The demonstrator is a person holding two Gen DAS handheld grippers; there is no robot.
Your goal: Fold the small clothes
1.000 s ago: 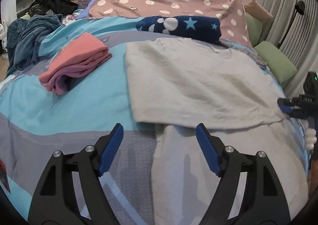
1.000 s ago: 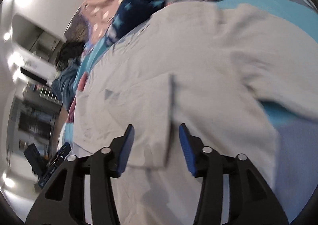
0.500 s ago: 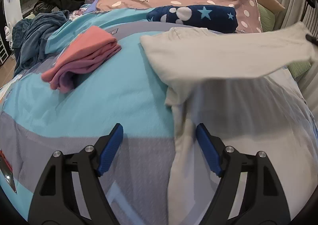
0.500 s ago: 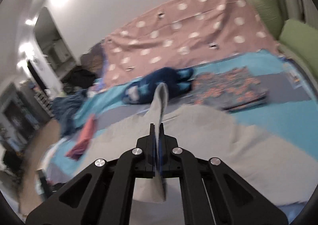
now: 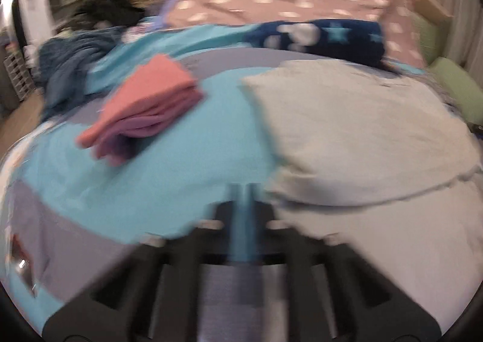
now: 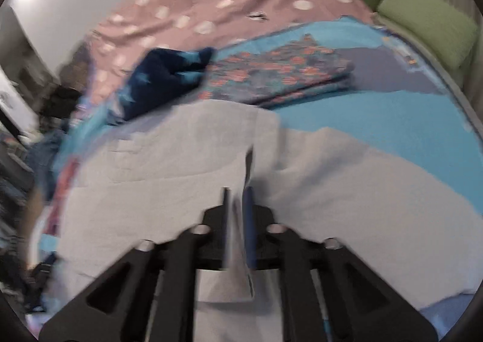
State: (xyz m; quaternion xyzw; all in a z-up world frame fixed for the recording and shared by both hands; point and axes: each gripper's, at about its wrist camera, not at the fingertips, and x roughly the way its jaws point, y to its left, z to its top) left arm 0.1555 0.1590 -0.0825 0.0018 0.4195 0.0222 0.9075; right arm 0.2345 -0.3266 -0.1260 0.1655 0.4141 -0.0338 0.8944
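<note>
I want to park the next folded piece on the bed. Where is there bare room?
Bare turquoise bedcover lies between the folded pink-and-purple stack and the spread white garment. Another patch sits right of that garment, below the folded floral cloth. The head end is crowded.

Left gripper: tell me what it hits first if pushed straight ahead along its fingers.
Probably the bedcover: the left gripper looks shut, aimed over its turquoise patch, beside the white garment's left edge. Blur leaves depth uncertain.

My bed (image 5: 169, 179), covered in a turquoise and grey sheet, holds a spread white garment (image 5: 356, 136), folded pink clothes (image 5: 145, 106), a navy star-patterned bundle (image 5: 326, 37) and a folded floral cloth (image 6: 280, 76).
</note>
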